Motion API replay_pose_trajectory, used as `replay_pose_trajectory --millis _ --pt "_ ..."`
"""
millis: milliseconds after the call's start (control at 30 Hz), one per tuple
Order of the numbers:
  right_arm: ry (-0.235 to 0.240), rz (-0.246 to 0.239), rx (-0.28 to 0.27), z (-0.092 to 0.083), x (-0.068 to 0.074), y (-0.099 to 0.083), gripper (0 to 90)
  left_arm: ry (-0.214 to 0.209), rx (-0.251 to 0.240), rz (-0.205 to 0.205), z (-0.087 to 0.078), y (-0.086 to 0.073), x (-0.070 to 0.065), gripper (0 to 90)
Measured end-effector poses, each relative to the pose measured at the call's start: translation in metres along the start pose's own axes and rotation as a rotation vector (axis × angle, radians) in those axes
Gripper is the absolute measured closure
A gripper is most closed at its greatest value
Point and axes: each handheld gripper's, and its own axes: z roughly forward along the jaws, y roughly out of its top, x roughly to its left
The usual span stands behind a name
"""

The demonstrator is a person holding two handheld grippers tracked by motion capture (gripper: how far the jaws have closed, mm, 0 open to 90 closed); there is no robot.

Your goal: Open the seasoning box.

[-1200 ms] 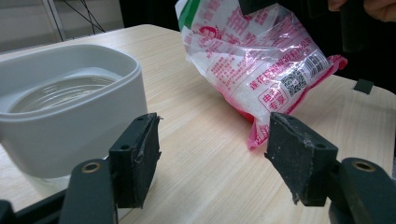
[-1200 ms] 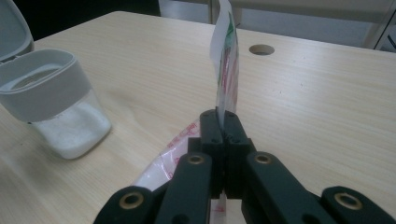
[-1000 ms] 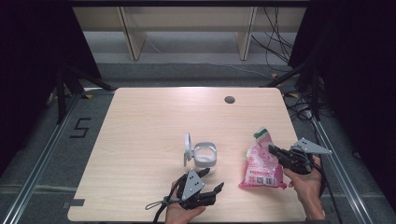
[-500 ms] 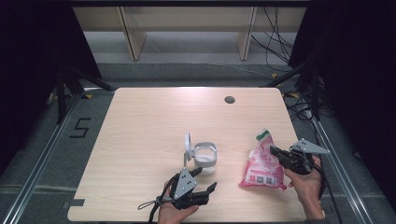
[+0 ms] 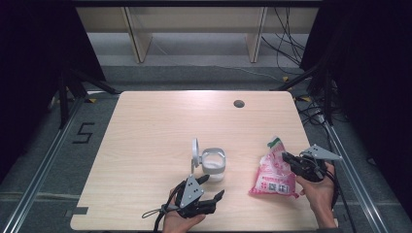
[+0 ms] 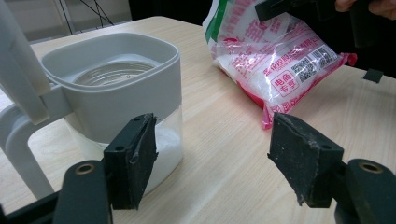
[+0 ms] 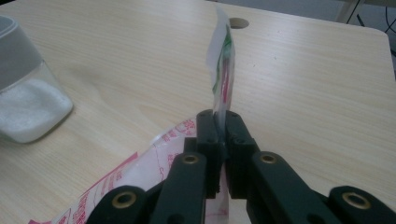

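A clear container with a grey collar and an upright flipped-open lid stands on the wooden table; white powder lies in its bottom. My left gripper is open just in front of it, the container beside the left jaw and nothing between the pads. A pink and white bag of white grains lies to the right. My right gripper is shut on the bag's upper edge; its jaws have just been opening slightly, with the film still pinched between them.
A round hole sits near the table's far edge. Pale shelving stands beyond the table, and cables trail on the floor at the right. Metal rails run along both sides of the table.
My left gripper has shifted a little to the left, near the table's front edge. The right gripper and the bag have kept their place.
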Motion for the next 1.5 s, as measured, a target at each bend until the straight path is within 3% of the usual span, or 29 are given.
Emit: replay_pose_trajectory --millis 67,167,233,333,367,433,533,567,600,633,733,833,867,933,1067,1133,1200,1400,1433,1467,1500 --pt "-0.002 -0.018 0.005 0.000 -0.002 0.000 86.7 0.011 0.005 0.000 -0.001 0.000 0.001 31.3" --pt "-0.026 0.009 0.023 0.000 0.002 -0.001 85.6 0.012 0.007 0.004 -0.002 0.000 0.002 31.3" --pt "-0.038 -0.020 0.027 0.000 0.000 0.000 83.4 0.014 0.011 0.004 -0.003 0.000 0.003 31.4" --pt "-0.049 0.012 0.046 -0.002 0.003 0.001 81.4 0.015 0.010 0.004 -0.003 -0.001 0.004 31.5" --pt "-0.053 -0.012 0.041 -0.002 -0.001 0.001 80.2 0.016 0.010 0.003 -0.003 -0.001 0.005 31.5" --pt "-0.072 0.029 0.041 -0.004 0.001 0.001 79.2 0.015 0.009 -0.003 -0.004 -0.001 0.005 31.5" --pt "-0.095 0.011 0.020 -0.007 -0.004 0.003 76.7 0.017 -0.006 -0.014 -0.004 -0.002 0.007 31.5" --pt "-0.101 0.044 0.022 -0.008 -0.001 0.003 76.4 0.021 0.003 -0.012 -0.005 -0.002 0.007 31.5" --pt "-0.108 0.044 0.016 -0.010 -0.001 0.004 75.4 0.022 0.006 -0.009 -0.005 -0.002 0.007 31.4" --pt "-0.120 0.010 -0.004 -0.011 -0.005 0.005 74.2 0.022 0.010 -0.008 -0.005 -0.002 0.008 31.3" --pt "-0.129 0.050 -0.008 -0.015 0.000 0.007 71.3 0.014 -0.001 -0.009 -0.005 -0.002 0.008 31.0" --pt "-0.132 0.016 -0.030 -0.016 0.001 0.010 68.7 0.018 0.013 -0.003 -0.007 -0.002 0.008 31.0" --pt "-0.134 0.028 -0.034 -0.017 0.004 0.011 68.7 0.019 0.011 -0.005 -0.007 -0.002 0.009 31.0" --pt "-0.116 0.003 -0.040 -0.016 0.005 0.012 68.0 0.020 0.010 -0.008 -0.008 -0.002 0.010 31.0" --pt "-0.086 0.029 -0.066 -0.015 0.015 0.015 63.8 0.026 0.009 -0.010 -0.010 -0.002 0.012 30.9" --pt "-0.079 0.007 -0.071 -0.013 0.018 0.016 59.5 0.025 0.005 -0.019 -0.011 -0.002 0.013 30.7" --pt "-0.050 0.030 -0.084 -0.011 0.025 0.017 56.5 0.031 0.001 -0.026 -0.012 -0.001 0.015 30.2" --pt "0.022 0.013 -0.062 -0.005 0.043 0.020 51.1 0.030 0.002 -0.028 -0.015 0.000 0.019 32.0" --pt "0.053 -0.013 -0.063 -0.002 0.045 0.020 50.2 0.030 0.000 -0.030 -0.015 0.000 0.020 32.4" --pt "0.053 -0.025 -0.053 -0.001 0.047 0.019 49.0 0.039 0.008 -0.031 -0.016 0.000 0.021 32.3" --pt "0.066 -0.014 -0.051 0.001 0.051 0.018 47.5 0.039 0.008 -0.033 -0.015 0.000 0.021 32.4"
